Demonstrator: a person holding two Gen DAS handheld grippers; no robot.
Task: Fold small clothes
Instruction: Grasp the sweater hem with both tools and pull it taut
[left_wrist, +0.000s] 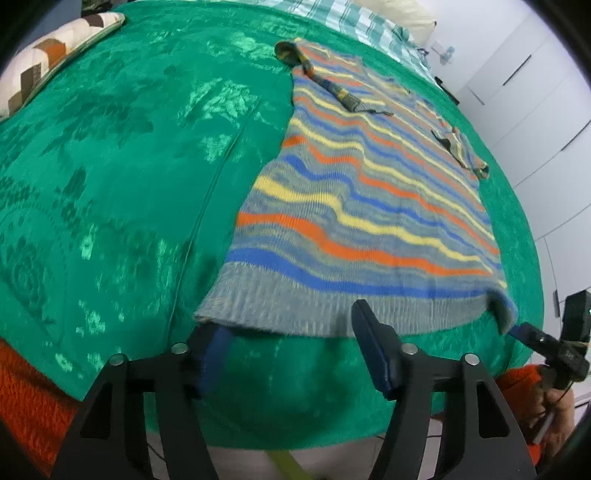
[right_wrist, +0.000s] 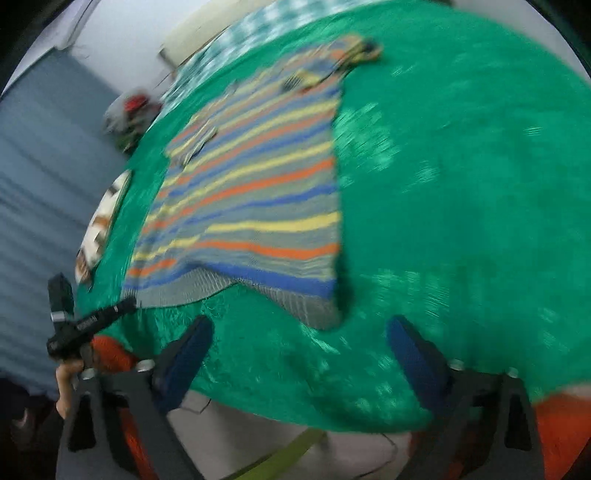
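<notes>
Where the striped sweater (left_wrist: 373, 199) lies flat, both tongs (left_wrist: 291, 339) (right_wrist: 299, 350) agape at its hem.

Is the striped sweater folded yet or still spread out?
Spread out: the striped sweater lies flat on the green bedspread, only its sleeves tucked in.

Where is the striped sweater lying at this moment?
In both wrist views the striped sweater lies flat on the green bedspread, its grey hem nearest the left tongs, right of the patterned cushion.

Sweater (left_wrist: 373, 206): grey knit, orange, yellow, blue stripes. Bedspread (left_wrist: 122, 177): shiny green, floral pattern. Pillow (left_wrist: 48, 59): cream-brown geometric.
</notes>
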